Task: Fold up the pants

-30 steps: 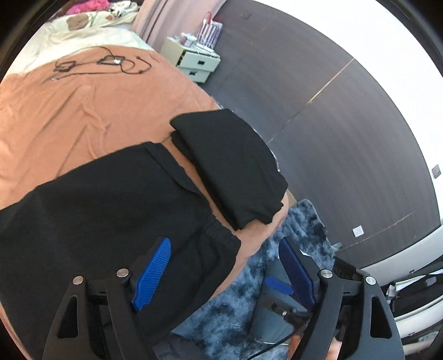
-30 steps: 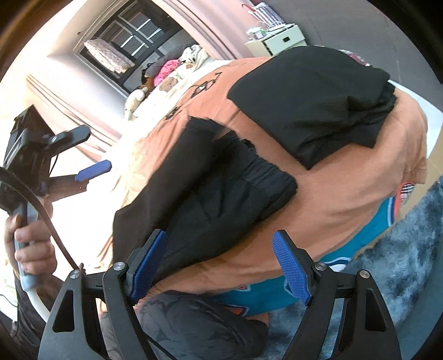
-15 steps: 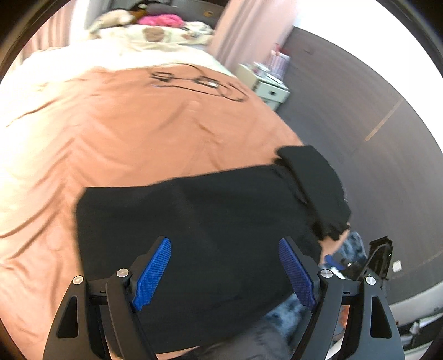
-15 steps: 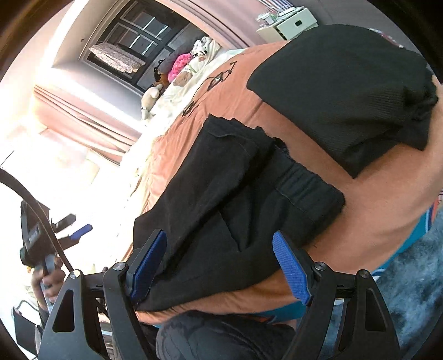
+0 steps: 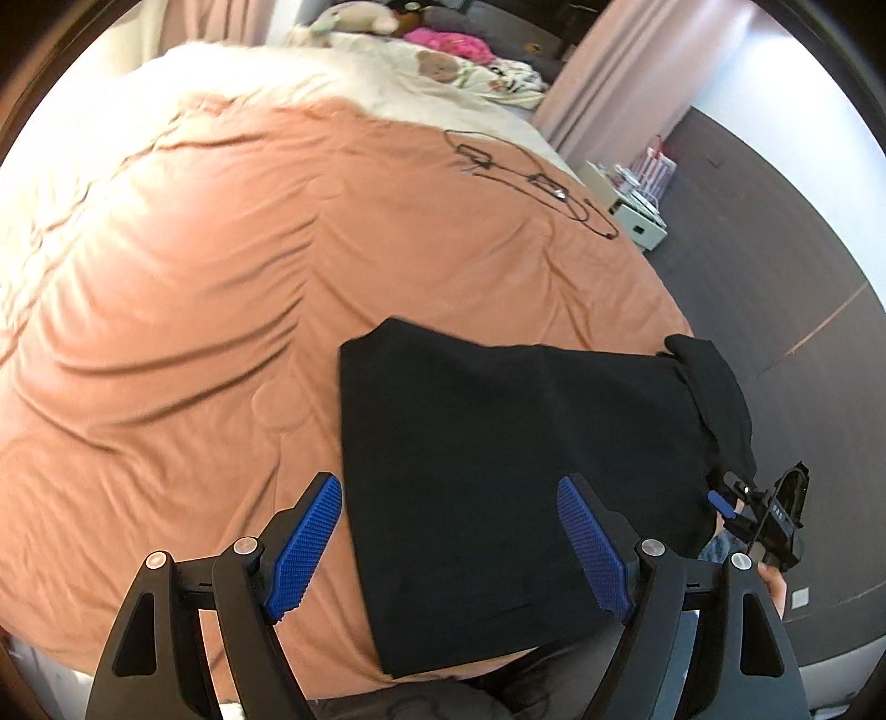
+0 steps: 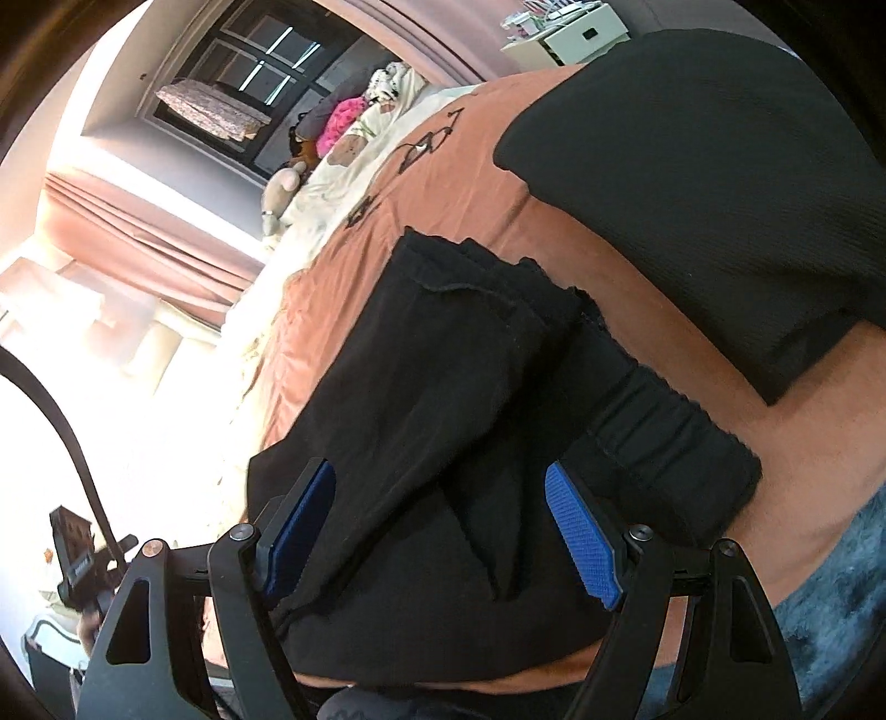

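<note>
Black pants (image 5: 509,476) lie flat across the near edge of an orange bedspread (image 5: 194,288). My left gripper (image 5: 451,545) hovers open over their leg end, the left edge of the cloth just inside its left finger, nothing pinched. In the right wrist view the pants (image 6: 443,421) show their elastic waistband (image 6: 675,437) at the right. My right gripper (image 6: 443,543) is open above the cloth near the waist, and it also shows small at the far right of the left view as the right gripper (image 5: 736,509).
A folded black garment (image 6: 720,183) lies on the bed beyond the waistband. Black cables (image 5: 531,183) lie farther up the bedspread, with pillows and soft toys (image 5: 443,50) at the head. A white nightstand (image 5: 637,216) stands by the dark floor. Blue rug (image 6: 830,598) below the bed edge.
My left gripper has swung far left along the pants, from the waistband to the leg end. My right gripper has come closer to the waist. Both stayed open.
</note>
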